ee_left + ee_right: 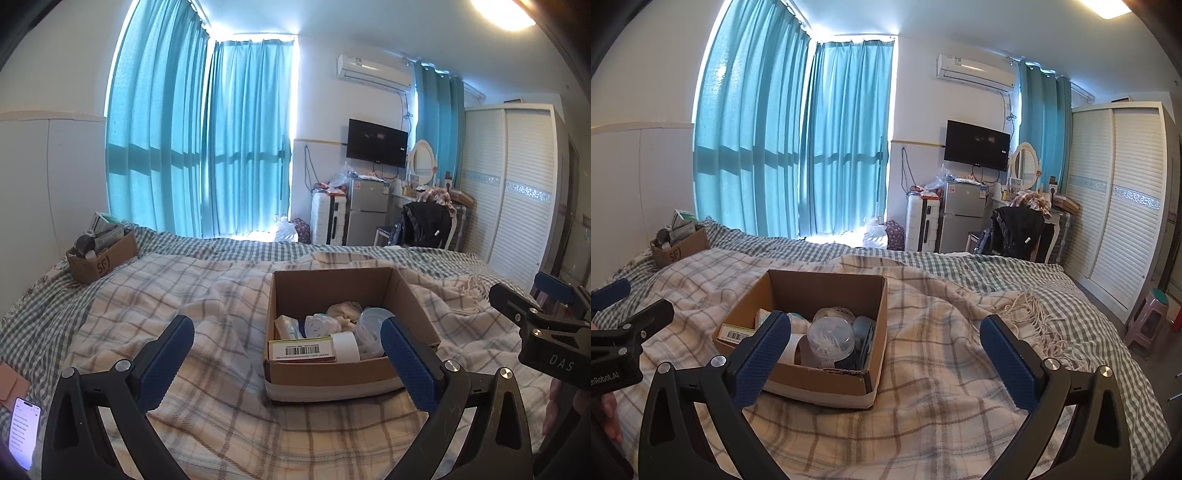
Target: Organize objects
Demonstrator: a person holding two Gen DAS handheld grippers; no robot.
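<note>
An open cardboard box [417, 306] [875, 310] sits on the plaid blanket in the middle of the bed. Inside it lie a barcoded packet [301, 350] [735, 333], a white tape roll [346, 346], a clear tub of cotton swabs [830, 341] and several other small items. My left gripper [288, 332] is open and empty, hovering in front of the box. My right gripper [886, 332] is open and empty too, just right of the box and near its front. A second, smaller cardboard box [101, 254] [679, 243] full of items stands at the bed's far left.
A phone [24, 432] with a lit screen lies at the bed's near left edge. The blanket's fringe [1039, 314] trails at the right. Beyond the bed are blue curtains, a small fridge [367, 210], a chair with a black jacket [424, 225], a wardrobe [1119, 206] and a pink stool [1148, 321].
</note>
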